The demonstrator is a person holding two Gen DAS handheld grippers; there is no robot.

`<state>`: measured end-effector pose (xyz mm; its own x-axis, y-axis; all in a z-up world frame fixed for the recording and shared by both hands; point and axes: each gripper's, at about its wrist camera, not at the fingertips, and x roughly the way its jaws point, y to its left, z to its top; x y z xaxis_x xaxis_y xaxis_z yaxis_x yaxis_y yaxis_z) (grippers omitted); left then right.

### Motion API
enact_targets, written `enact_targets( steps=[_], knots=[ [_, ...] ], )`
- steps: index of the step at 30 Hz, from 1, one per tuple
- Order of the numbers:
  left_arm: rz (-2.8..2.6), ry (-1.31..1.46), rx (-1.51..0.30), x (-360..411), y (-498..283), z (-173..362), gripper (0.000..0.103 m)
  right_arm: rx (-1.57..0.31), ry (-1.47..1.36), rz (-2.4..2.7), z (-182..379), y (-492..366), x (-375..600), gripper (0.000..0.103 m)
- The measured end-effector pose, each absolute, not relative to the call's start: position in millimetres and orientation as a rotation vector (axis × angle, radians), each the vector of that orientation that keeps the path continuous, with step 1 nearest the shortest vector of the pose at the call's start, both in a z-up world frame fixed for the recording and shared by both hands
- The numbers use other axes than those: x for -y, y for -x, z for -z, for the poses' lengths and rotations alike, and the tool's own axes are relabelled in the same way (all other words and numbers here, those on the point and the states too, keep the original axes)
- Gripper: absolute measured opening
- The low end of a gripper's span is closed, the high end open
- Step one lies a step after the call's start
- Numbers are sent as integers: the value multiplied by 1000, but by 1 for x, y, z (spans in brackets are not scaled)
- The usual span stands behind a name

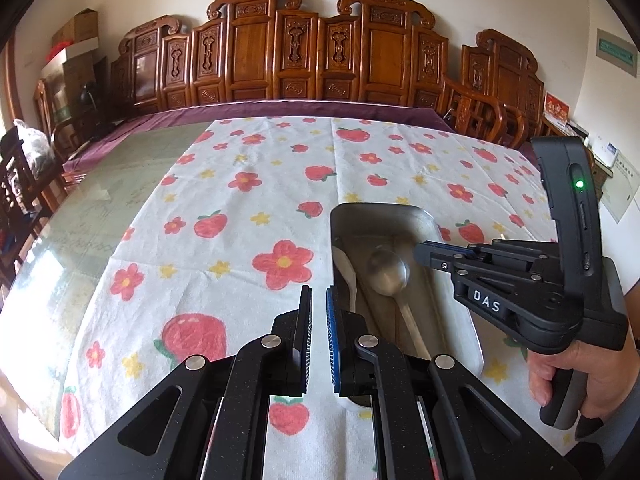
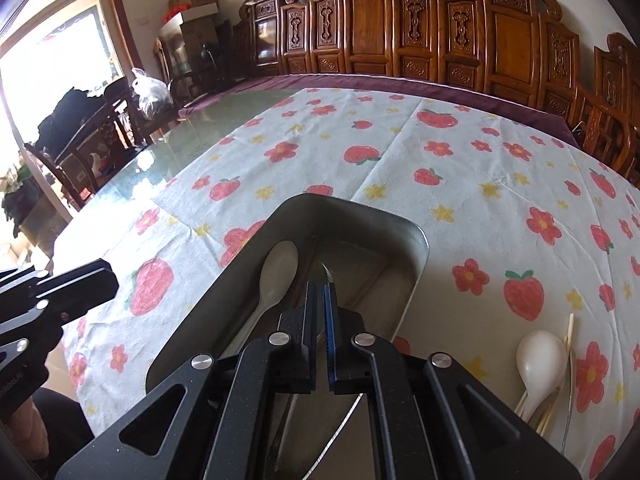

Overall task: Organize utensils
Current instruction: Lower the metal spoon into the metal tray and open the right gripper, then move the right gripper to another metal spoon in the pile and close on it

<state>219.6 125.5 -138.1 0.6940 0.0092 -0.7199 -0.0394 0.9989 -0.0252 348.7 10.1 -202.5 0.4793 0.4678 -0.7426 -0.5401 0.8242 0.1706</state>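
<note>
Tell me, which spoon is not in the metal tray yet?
The white spoon lying on the flowery cloth, to the right of the tray beside some chopsticks. The other pale spoon already lies inside the tray.

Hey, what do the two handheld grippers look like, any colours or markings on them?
Both are matte black linkage frames with round silver pivot pins. The left gripper has one blue ribbed pad. The right gripper carries white "DAS" lettering, a lit green light and a pistol-style handle.
</note>
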Motion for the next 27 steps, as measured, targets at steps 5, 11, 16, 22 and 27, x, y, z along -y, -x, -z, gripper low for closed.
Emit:
enact_targets(
  steps=[5, 11, 16, 22, 27],
  knots=[
    [-9, 33, -787, -114, -219, 135, 19, -843, 83, -634, 183, -338, 12, 6],
    [48, 13, -772, -89, -216, 131, 23, -787, 63, -584, 162, -310, 76, 6],
    [102, -15, -764, -64, -212, 132, 32, -784, 77, -465, 169, -291, 145, 13],
    [152, -27, -765, -40, -209, 136, 37, -819, 77, -364, 197, -286, 197, 27],
    [191, -23, -786, -23, -208, 144, 37, -823, 92, -332, 220, -284, 206, 42]
  ],
)
